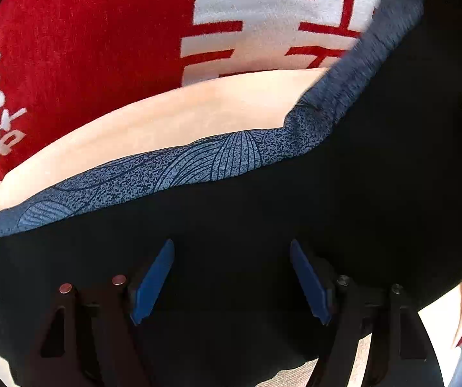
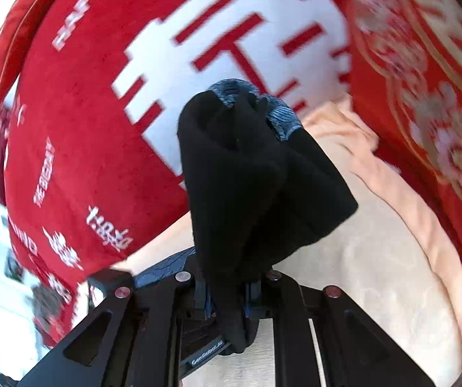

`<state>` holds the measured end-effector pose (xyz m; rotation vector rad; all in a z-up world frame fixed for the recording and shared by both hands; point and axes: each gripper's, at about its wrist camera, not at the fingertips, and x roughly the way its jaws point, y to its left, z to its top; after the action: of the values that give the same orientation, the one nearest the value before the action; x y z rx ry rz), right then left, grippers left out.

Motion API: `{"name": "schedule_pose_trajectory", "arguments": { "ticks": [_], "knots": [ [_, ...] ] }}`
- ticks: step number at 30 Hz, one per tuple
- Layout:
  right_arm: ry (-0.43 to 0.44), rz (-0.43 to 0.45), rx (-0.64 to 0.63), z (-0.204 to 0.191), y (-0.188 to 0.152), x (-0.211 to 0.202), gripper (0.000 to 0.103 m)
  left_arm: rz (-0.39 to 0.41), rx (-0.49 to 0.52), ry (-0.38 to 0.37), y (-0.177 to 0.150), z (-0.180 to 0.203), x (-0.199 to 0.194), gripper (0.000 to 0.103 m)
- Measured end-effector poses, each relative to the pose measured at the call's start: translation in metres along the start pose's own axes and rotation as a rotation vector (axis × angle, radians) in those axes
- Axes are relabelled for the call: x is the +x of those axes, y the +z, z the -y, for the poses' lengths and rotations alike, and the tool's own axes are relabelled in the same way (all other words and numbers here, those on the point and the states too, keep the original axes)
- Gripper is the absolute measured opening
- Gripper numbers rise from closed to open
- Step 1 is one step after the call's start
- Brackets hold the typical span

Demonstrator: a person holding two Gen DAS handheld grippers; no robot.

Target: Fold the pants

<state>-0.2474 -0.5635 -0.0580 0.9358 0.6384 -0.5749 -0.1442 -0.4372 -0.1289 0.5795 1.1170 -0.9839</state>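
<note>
The pants (image 1: 343, 200) are black with a blue patterned waistband (image 1: 198, 164). In the left wrist view they spread wide under and ahead of my left gripper (image 1: 232, 280), whose blue fingertips (image 1: 153, 283) stand wide apart over the black cloth, holding nothing. In the right wrist view my right gripper (image 2: 227, 303) is shut on a bunched fold of the pants (image 2: 250, 177), which rises ahead of the fingers, with the blue waistband (image 2: 279, 116) at its far end.
A peach blanket (image 2: 376, 274) covers the surface beneath. A red and white cushion with printed characters (image 2: 102, 129) stands behind, also in the left wrist view (image 1: 85, 48). A red patterned cushion (image 2: 430, 96) is at the right.
</note>
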Motion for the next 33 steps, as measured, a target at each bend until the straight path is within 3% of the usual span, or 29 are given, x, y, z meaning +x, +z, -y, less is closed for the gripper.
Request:
{"name": "schedule_pose_trajectory", "arguments": {
  "ticks": [3,6,12,17,20,22,24,27,30,33],
  "knots": [
    [-0.023,-0.007,-0.053,-0.023,-0.003,0.002,0.015,-0.004,0.014,-0.052,-0.003,-0.017,-0.013,0.075],
    [-0.051,-0.014,-0.126,-0.052,-0.01,0.004,0.015,-0.012,-0.061,-0.108,-0.004,-0.046,-0.036,0.075],
    [-0.126,-0.079,-0.351,-0.128,-0.044,0.034,0.016,0.047,-0.185,-0.014,-0.03,-0.148,-0.098,0.075],
    [-0.215,-0.189,-0.524,-0.185,-0.104,0.096,0.021,0.037,-0.233,0.097,-0.054,-0.227,-0.128,0.075],
    [-0.364,-0.28,-0.688,-0.212,-0.156,0.144,0.027,0.009,-0.272,0.147,-0.071,-0.272,-0.137,0.075],
    [-0.465,-0.29,-0.821,-0.227,-0.184,0.157,0.03,-0.007,-0.288,0.157,-0.078,-0.29,-0.14,0.075],
    [-0.455,-0.28,-0.903,-0.241,-0.202,0.148,0.046,-0.012,-0.295,0.149,-0.091,-0.3,-0.141,0.075],
    [-0.342,-0.318,-0.859,-0.24,-0.206,0.121,0.052,-0.025,-0.278,0.084,-0.091,-0.293,-0.15,0.075],
    [-0.264,-0.334,-0.696,-0.216,-0.188,0.092,0.052,-0.028,-0.247,0.006,-0.079,-0.27,-0.158,0.075],
    [-0.226,-0.357,-0.518,-0.185,-0.166,0.075,0.052,-0.036,-0.217,-0.15,-0.065,-0.243,-0.161,0.075]
  ]
}}
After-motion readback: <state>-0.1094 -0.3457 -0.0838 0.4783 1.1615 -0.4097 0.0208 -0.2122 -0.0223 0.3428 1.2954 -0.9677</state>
